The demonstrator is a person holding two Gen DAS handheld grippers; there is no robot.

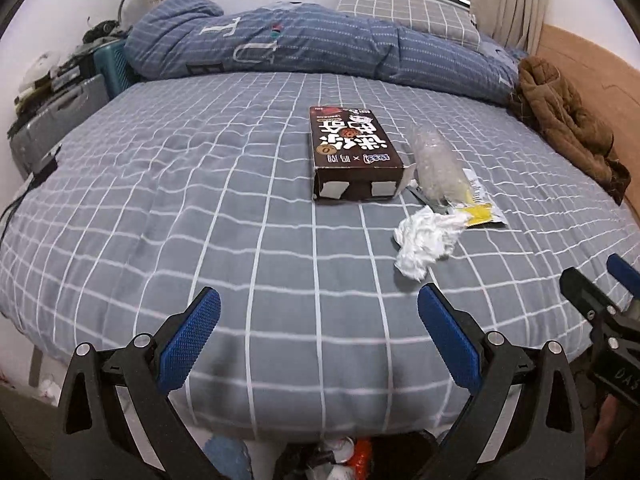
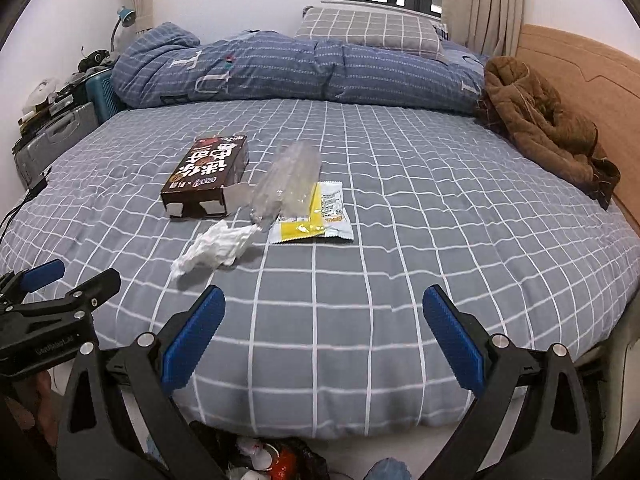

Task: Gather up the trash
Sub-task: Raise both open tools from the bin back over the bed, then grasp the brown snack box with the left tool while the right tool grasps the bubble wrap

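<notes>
Trash lies on a grey checked bed (image 1: 200,208) (image 2: 440,220). A brown snack box (image 1: 354,152) (image 2: 210,174) lies open-ended toward me. Beside it are a clear plastic wrapper (image 1: 436,164) (image 2: 290,180), a yellow-white sachet (image 1: 480,208) (image 2: 316,220) and a crumpled white tissue (image 1: 426,240) (image 2: 218,248). My left gripper (image 1: 318,300) is open and empty above the bed's near edge, short of the tissue. My right gripper (image 2: 324,300) is open and empty, to the right of the tissue. Each gripper shows at the edge of the other's view.
A rolled blue duvet (image 1: 280,44) (image 2: 300,68) and a pillow (image 2: 368,32) lie at the far side. A brown jacket (image 1: 568,116) (image 2: 544,120) lies by the wooden headboard (image 2: 592,80). Suitcases (image 1: 60,116) stand left of the bed. A bin with trash (image 1: 340,456) (image 2: 272,456) sits below the bed edge.
</notes>
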